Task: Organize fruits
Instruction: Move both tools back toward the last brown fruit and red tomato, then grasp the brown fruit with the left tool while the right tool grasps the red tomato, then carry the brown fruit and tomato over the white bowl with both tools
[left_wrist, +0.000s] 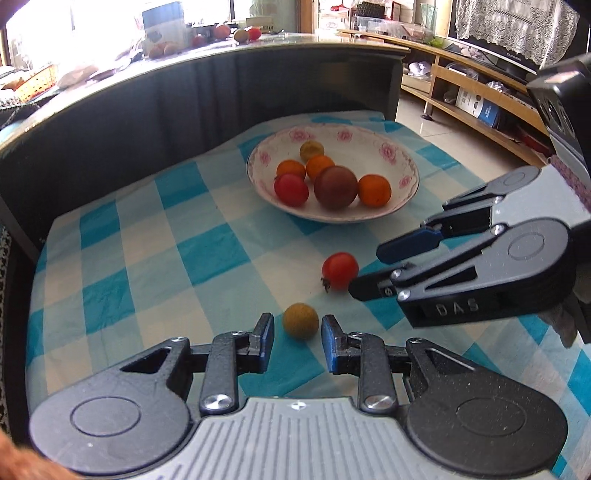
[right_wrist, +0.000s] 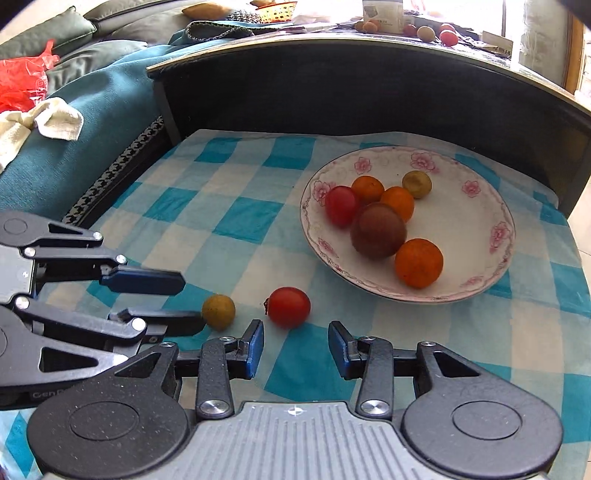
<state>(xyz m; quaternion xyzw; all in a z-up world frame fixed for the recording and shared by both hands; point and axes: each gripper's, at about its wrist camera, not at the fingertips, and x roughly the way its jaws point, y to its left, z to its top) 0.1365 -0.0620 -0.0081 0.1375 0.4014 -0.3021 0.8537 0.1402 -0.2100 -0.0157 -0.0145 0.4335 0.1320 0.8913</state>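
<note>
Six fruits in bowl (left_wrist: 402, 201), two outside.

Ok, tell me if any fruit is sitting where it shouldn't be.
Two pieces lie loose on the checked cloth, outside the flowered bowl that holds the other six: a red tomato and a small brownish-yellow fruit beside it. The left gripper faces the yellow fruit, the right gripper the tomato. Nothing spilled or damaged.

— What covers the tabletop?
— A blue-and-white checked cloth (left_wrist: 177, 236), a bit wrinkled.
— And on the cloth?
— A white floral bowl (left_wrist: 369, 142) of small fruits, a red cherry tomato (left_wrist: 340, 270) lying loose in front of it, and a tan round fruit (left_wrist: 300, 320) near the tomato.
</note>
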